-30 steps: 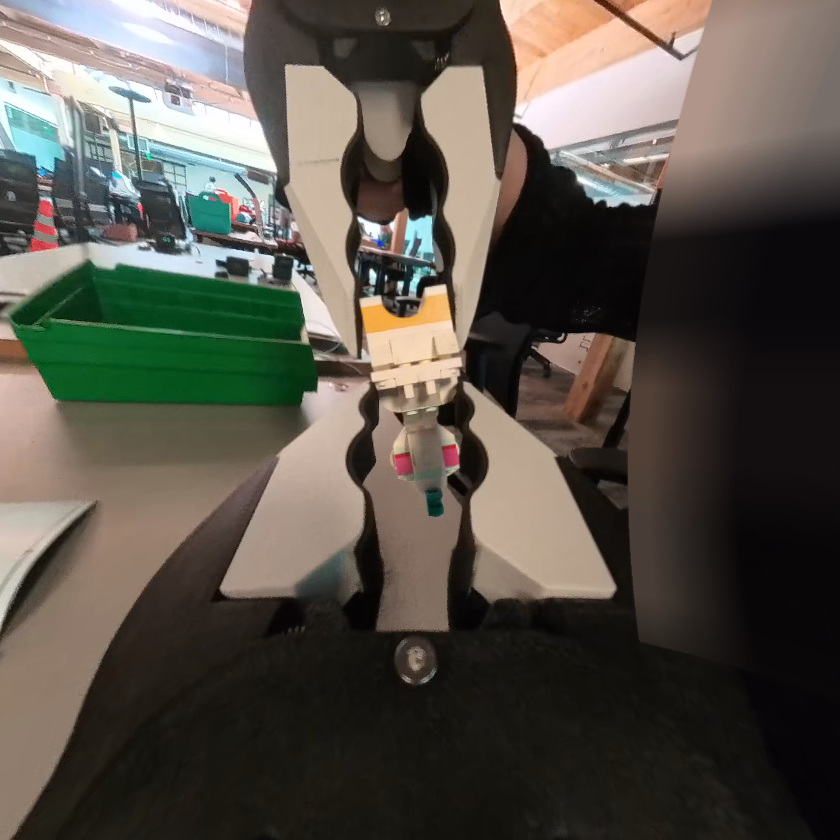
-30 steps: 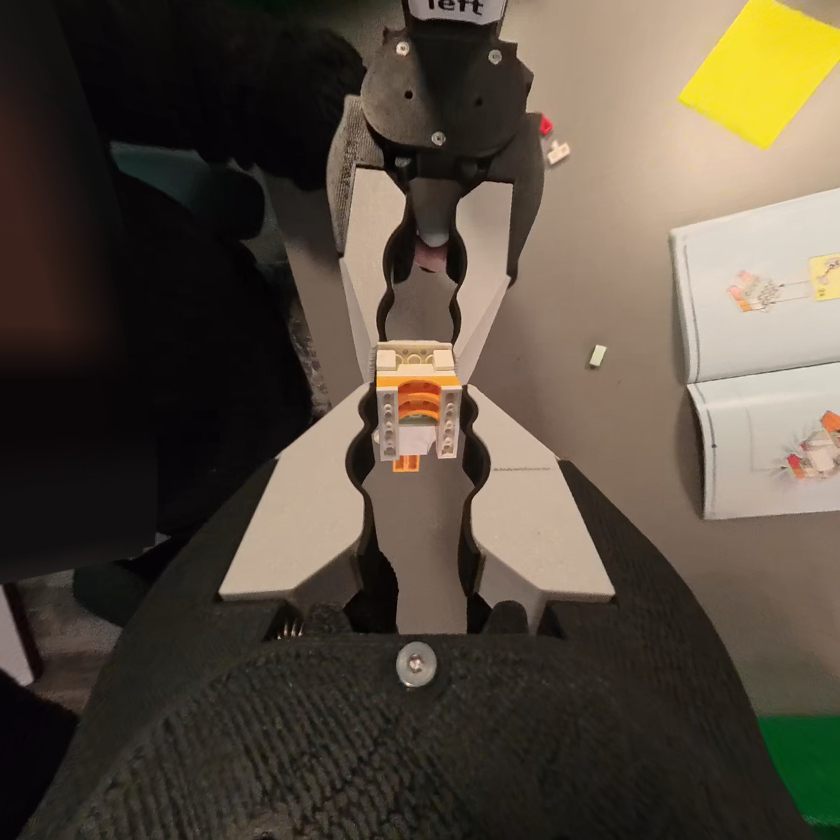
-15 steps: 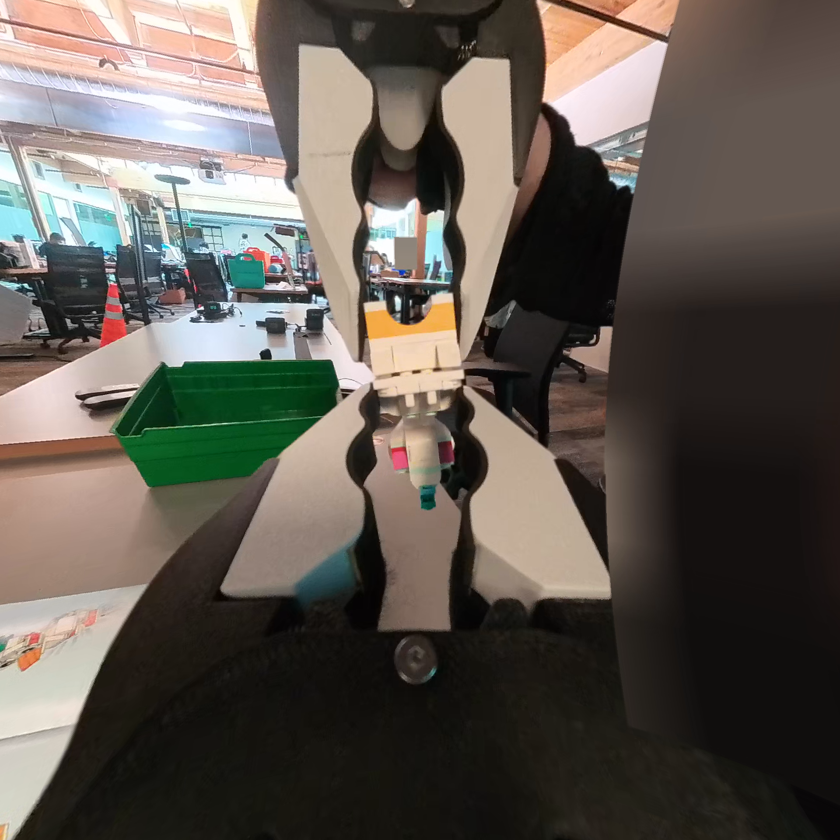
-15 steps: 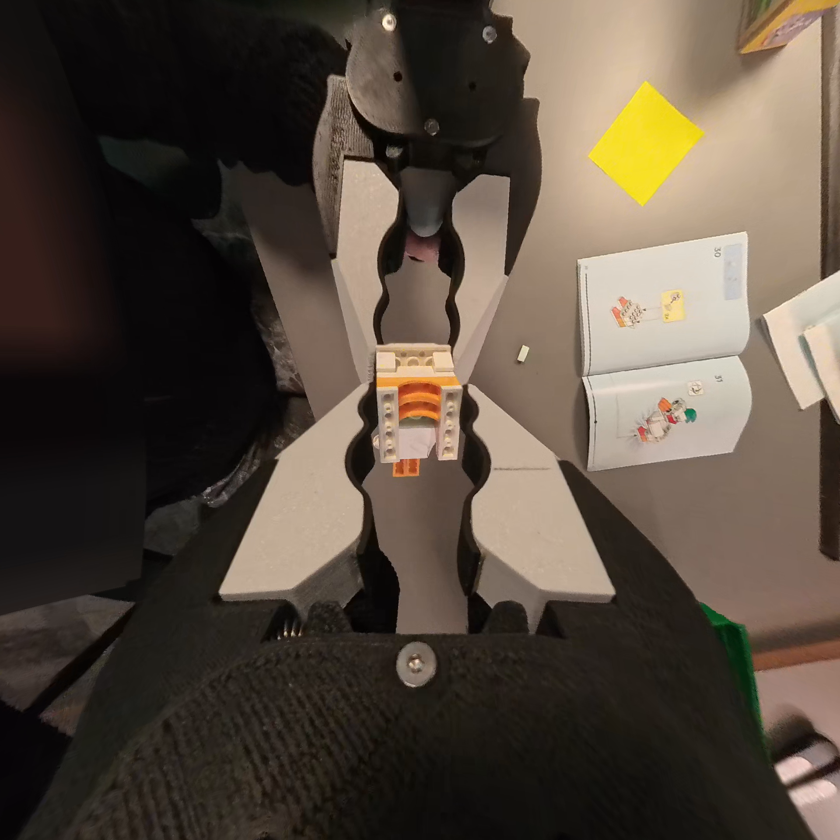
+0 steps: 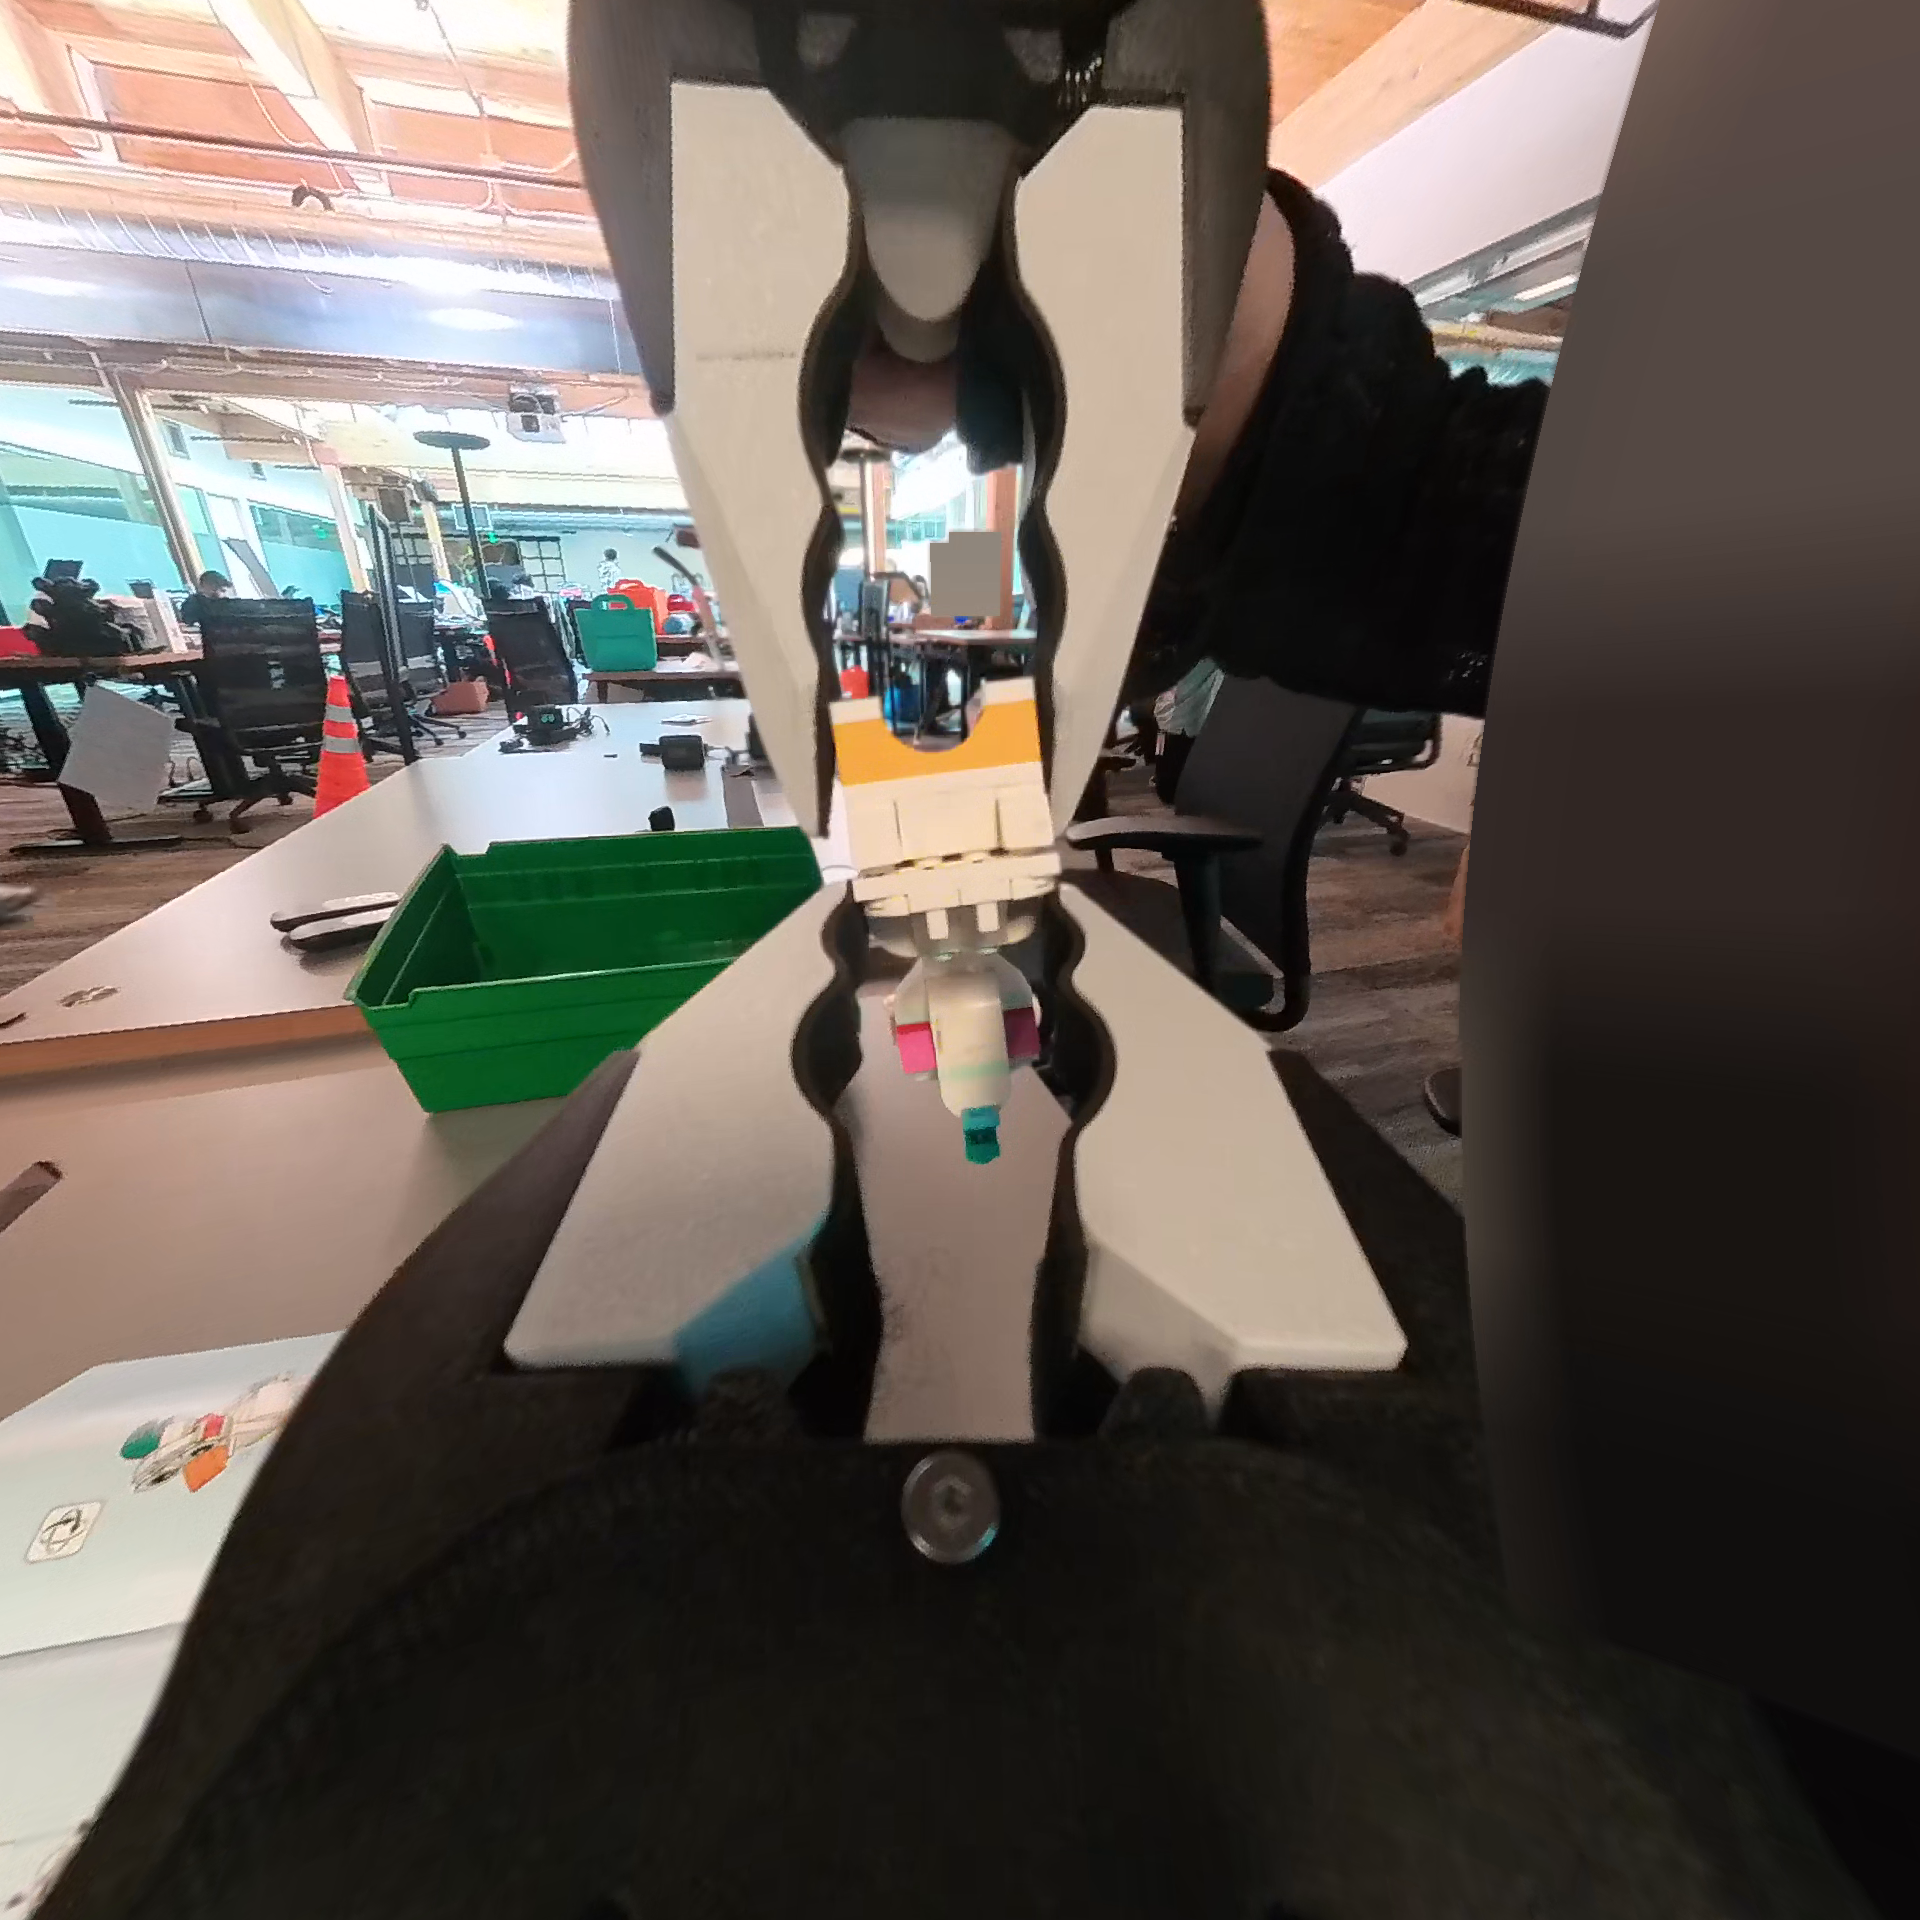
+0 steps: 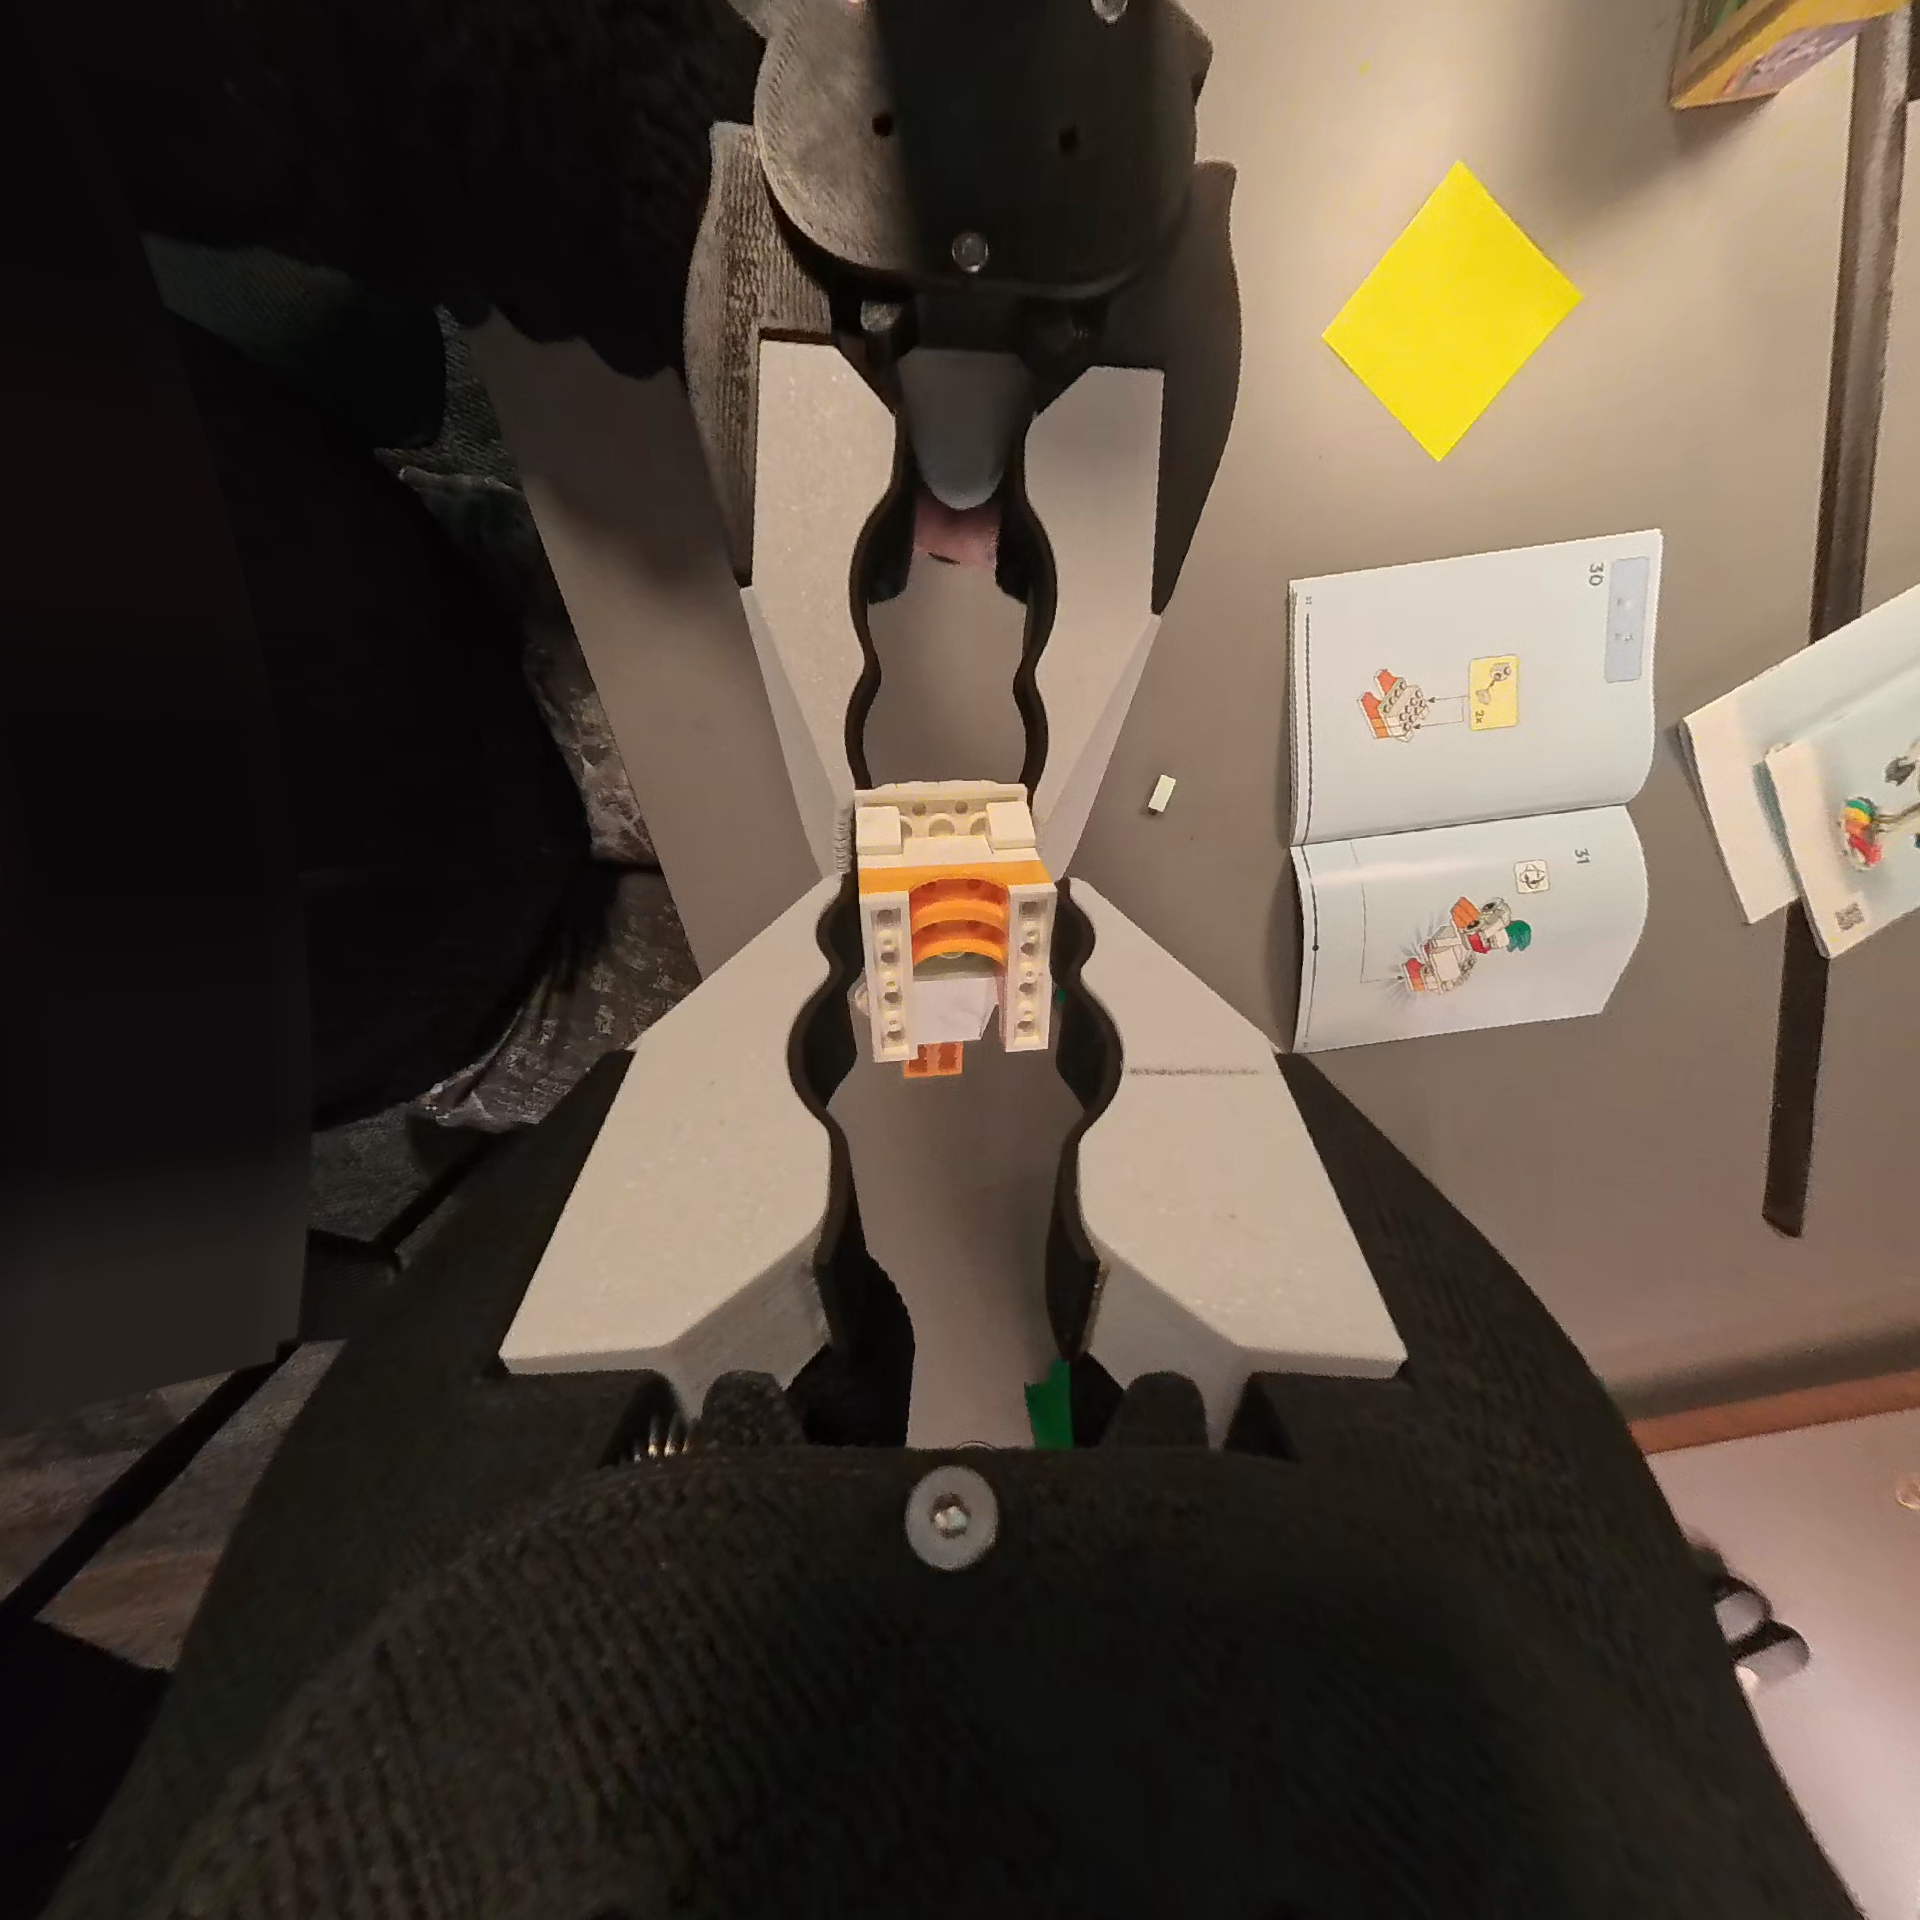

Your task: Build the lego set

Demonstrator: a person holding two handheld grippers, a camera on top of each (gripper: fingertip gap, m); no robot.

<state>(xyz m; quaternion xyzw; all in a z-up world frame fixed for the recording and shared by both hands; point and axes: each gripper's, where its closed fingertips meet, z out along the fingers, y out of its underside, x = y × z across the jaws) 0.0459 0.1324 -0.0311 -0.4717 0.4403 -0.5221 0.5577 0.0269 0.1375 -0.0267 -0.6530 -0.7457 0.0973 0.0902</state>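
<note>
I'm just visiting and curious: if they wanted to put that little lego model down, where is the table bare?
Bare grey table lies below the open instruction booklet, and between the booklet and the yellow note. It is crowded at the right edge, where loose leaflets overlap. One small white piece lies left of the booklet. Both grippers grip the lego model.

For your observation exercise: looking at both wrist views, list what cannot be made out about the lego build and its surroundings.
- Left wrist view: the right side is covered by a dark blurred mass; nothing there can be read.
- Left wrist view: the lego model has its sides hidden by the left claw and right claw.
- Right wrist view: the loose white piece on the table is too small to identify.
- Right wrist view: the box is cut off by the top edge.
</note>
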